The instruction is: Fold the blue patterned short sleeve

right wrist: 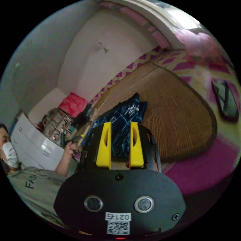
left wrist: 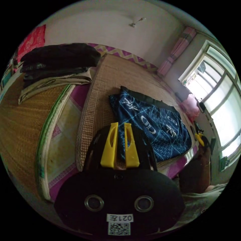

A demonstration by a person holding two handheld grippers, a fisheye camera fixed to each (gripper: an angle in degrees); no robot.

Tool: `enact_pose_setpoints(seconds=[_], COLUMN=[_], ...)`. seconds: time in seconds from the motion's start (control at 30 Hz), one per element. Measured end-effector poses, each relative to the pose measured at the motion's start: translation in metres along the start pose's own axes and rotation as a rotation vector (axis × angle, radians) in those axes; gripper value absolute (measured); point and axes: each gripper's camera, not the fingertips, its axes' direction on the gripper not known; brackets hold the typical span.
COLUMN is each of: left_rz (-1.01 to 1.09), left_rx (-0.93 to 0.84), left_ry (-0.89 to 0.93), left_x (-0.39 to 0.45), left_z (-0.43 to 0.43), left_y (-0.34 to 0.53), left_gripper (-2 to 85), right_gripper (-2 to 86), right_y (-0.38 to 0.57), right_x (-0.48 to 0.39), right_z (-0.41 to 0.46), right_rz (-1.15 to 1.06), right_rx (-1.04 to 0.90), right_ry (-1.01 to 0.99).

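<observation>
Shirt (left wrist: 153, 123) lies partly folded on the bed's woven mat (left wrist: 118, 72). Left claw (left wrist: 120, 145) is seen slightly apart at its near edge, right claw (right wrist: 120, 145) apart over it. Next, an edge likely must be clamped for another fold.

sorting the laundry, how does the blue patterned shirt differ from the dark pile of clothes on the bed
The blue patterned shirt is a single garment lying on the woven straw mat; the dark pile of clothes is several pieces stacked up. The shirt is blue with white motifs; the pile is black on top with beige below. Both rest on the bed, apart from each other.
</observation>
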Motion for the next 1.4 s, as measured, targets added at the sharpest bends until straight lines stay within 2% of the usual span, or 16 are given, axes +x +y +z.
enact_pose_setpoints(seconds=[0.17, 0.33, 0.4, 0.47, 0.57, 0.67, 0.77, 0.83, 1.07, 1.2, 1.3, 1.4], left_rz=[0.154, 0.122, 0.067, 0.026, 0.031, 0.077, 0.06, 0.036, 0.054, 0.078, 0.009, -0.089], left_rx=[-0.074, -0.136, -0.186, -0.205, -0.238, -0.291, -0.321, -0.347, -0.196, -0.128, -0.136, -0.169], left_ry=[-0.075, -0.125, -0.036, 0.128, 0.272, 0.311, 0.286, 0.337, 0.504, 0.452, 0.411, 0.298], left_x=[-0.001, -0.032, -0.053, -0.076, -0.092, -0.092, -0.095, -0.1, -0.119, -0.116, -0.124, -0.141], left_z=[0.043, 0.072, 0.084, 0.094, 0.103, 0.117, 0.126, 0.133, 0.104, 0.096, 0.117, 0.144], left_y=[-0.066, -0.119, -0.136, -0.154, -0.177, -0.196, -0.216, -0.226, -0.278, -0.316, -0.338, -0.346], left_gripper=[6.3, 9.3, 11.9, 13.7, 13.9, 12.3, 6.0, 0.9, -0.8, -0.7, -0.5, -0.3], right_gripper=[13.6, 13.7, 13.9, 13.9, 12.9, 10.2, 6.3, 4.1, 1.0, 1.5, 3.4, 9.7], right_y=[-0.098, -0.141, -0.152, -0.164, -0.176, -0.187, -0.195, -0.199, -0.239, -0.279, -0.306, -0.32], right_x=[0.032, 0.094, 0.111, 0.127, 0.137, 0.144, 0.147, 0.147, 0.141, 0.122, 0.122, 0.137], right_z=[0.082, 0.113, 0.115, 0.121, 0.135, 0.153, 0.169, 0.174, 0.159, 0.156, 0.167, 0.195], right_rz=[-0.135, -0.038, -0.006, 0.013, 0.014, 0.021, 0.019, 0.004, -0.012, -0.088, -0.088, -0.023], right_rx=[-0.265, -0.388, -0.39, -0.419, -0.462, -0.499, -0.52, -0.522, -0.439, -0.381, -0.339, -0.351], right_ry=[0.215, 0.198, 0.117, 0.031, -0.014, -0.044, -0.035, -0.018, -0.145, -0.053, -0.015, 0.09])
